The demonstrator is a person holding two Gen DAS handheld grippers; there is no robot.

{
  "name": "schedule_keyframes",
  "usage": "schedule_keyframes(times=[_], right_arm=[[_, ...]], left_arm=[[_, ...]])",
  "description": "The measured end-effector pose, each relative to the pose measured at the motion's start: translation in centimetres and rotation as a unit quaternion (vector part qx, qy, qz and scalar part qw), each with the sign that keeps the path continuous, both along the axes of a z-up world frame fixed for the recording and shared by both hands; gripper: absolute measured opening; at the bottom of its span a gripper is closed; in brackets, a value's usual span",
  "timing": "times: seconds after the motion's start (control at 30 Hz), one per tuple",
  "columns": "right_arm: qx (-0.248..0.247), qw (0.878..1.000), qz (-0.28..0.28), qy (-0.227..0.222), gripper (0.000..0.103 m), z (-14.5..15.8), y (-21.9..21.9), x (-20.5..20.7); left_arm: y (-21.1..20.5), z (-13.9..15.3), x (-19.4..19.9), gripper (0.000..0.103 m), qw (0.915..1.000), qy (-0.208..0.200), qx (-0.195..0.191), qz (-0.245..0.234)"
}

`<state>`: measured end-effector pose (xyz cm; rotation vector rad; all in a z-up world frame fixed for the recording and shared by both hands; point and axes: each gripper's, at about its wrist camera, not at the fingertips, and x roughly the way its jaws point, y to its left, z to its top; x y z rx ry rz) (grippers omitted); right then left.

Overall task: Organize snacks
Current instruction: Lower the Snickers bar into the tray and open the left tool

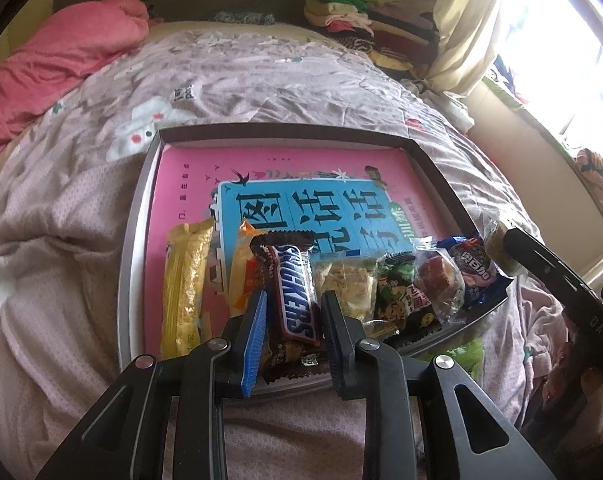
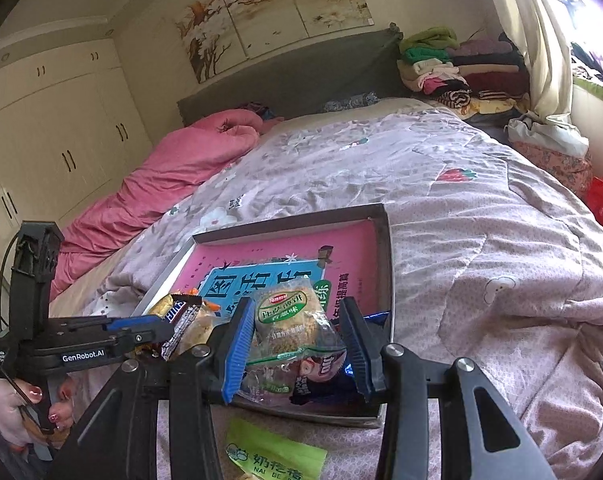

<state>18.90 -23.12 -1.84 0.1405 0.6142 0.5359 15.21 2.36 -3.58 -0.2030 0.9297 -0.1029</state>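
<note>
A shallow grey tray [image 1: 133, 248] with a pink and blue book cover in it lies on the bed. A row of snacks lies along its near edge. My left gripper [image 1: 293, 320] is shut on a Snickers bar [image 1: 295, 292] in that row. My right gripper [image 2: 297, 336] is shut on a green-labelled cracker packet [image 2: 289, 316] and holds it above the tray's [image 2: 385, 240] near right corner. It shows at the right edge of the left wrist view, with the packet [image 1: 501, 252].
A yellow wafer pack [image 1: 185, 284], an orange pack [image 1: 241, 268], a pale nougat [image 1: 345, 280], a green packet [image 1: 401, 296], a brown sweet [image 1: 437, 280] and a blue packet [image 1: 477, 272] lie in the row. A green milk-stick wrapper [image 2: 273, 456] lies on the quilt in front of the tray.
</note>
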Motion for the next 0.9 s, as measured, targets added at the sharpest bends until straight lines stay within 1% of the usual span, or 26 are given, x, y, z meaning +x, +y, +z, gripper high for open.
schedule_keyframes(times=[0.33,0.43,0.47,0.53,0.9], right_arm=[[-0.003,1.000,-0.001,0.008,0.044,-0.3,0.1,0.2],[-0.009,1.000,-0.001,0.007,0.044,-0.4,0.4,0.2],[-0.013,1.000,-0.003,0.007,0.044,-0.5,0.5,0.3],[-0.023,1.000,-0.009,0.008,0.044,-0.6,0.6,0.3],[-0.053,0.998,-0.019,0.007,0.044,-1.2,1.1,0.5]], left_arm=[[-1.2,-0.3,0.0,0.028,0.9999,-0.001,0.003,-0.017],[-2.0,-0.7,0.0,0.028,0.9996,0.005,0.003,-0.026],[-2.2,-0.8,0.0,0.025,0.9996,0.007,0.004,-0.028],[-2.6,-1.1,0.0,0.024,0.9994,0.011,0.004,-0.031],[-2.3,-1.3,0.1,0.024,0.9994,0.016,-0.003,-0.031]])
